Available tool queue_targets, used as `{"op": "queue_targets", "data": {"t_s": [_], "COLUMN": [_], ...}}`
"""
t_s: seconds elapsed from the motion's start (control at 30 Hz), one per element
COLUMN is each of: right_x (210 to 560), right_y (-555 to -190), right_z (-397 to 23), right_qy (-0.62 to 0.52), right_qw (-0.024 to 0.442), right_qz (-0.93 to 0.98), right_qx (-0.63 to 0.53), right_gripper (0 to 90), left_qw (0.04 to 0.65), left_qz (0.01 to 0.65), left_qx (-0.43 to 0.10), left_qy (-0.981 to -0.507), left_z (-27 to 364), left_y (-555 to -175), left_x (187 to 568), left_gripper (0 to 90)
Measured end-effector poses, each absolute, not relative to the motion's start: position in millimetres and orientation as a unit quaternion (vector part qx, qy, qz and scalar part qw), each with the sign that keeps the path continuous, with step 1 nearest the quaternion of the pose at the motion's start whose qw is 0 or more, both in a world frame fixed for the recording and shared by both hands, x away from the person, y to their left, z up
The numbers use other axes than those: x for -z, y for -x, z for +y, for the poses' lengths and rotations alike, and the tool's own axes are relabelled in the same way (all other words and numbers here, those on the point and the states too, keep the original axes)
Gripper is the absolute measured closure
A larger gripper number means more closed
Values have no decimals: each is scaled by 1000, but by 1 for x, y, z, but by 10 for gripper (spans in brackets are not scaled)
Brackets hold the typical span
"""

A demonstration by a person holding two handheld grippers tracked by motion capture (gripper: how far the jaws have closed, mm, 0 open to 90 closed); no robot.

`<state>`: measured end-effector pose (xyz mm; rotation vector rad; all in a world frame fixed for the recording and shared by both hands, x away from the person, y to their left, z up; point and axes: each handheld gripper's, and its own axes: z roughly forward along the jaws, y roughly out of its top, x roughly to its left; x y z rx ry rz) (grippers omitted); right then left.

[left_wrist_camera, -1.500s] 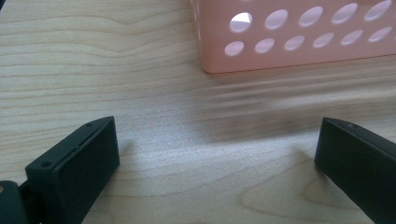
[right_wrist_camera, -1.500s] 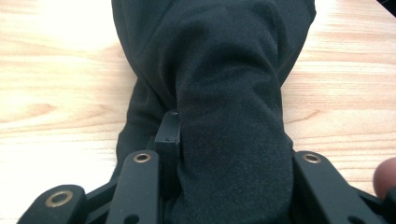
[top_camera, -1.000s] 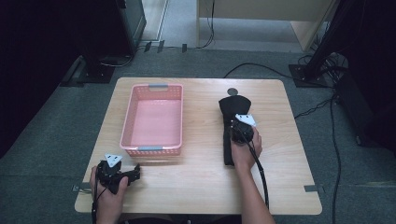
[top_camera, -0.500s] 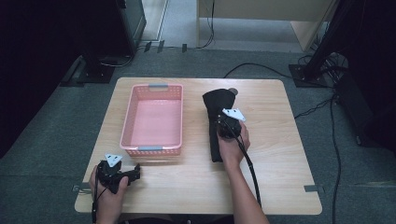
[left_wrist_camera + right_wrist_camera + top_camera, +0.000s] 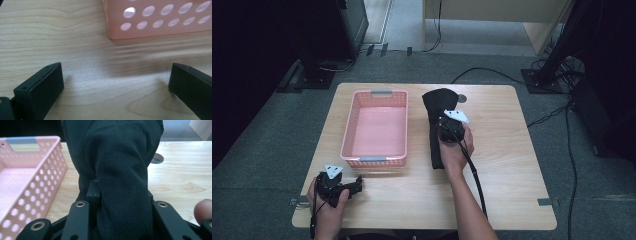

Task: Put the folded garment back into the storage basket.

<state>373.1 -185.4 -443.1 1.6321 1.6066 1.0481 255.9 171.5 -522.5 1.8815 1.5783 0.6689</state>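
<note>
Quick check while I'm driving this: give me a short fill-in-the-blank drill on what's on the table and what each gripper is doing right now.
1. The right gripper is shut on a black ____.
2. The basket on the table is coloured ____.
3. The left gripper rests near the basket with its jaws ____.
4. Inside, the basket is ____.

Missing words: cloth; pink; open; empty
</note>
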Motion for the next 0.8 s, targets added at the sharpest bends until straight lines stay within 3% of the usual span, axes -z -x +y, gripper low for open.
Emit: {"op": "queue_targets", "data": {"t_s": [0.8], "right_x": [414], "right_y": [-384], "right_z": [-159], "right_qy": [-609], "right_qw": [300], "right_qz": [607], "right_qx": [-414], "right_gripper": [656], "left_qw": [293], "left_qz": [593], "left_qx": [-251], "left_qy": [-707], "left_z": [171], "left_y": [-256], "left_x": [522], "left_gripper": [0]}}
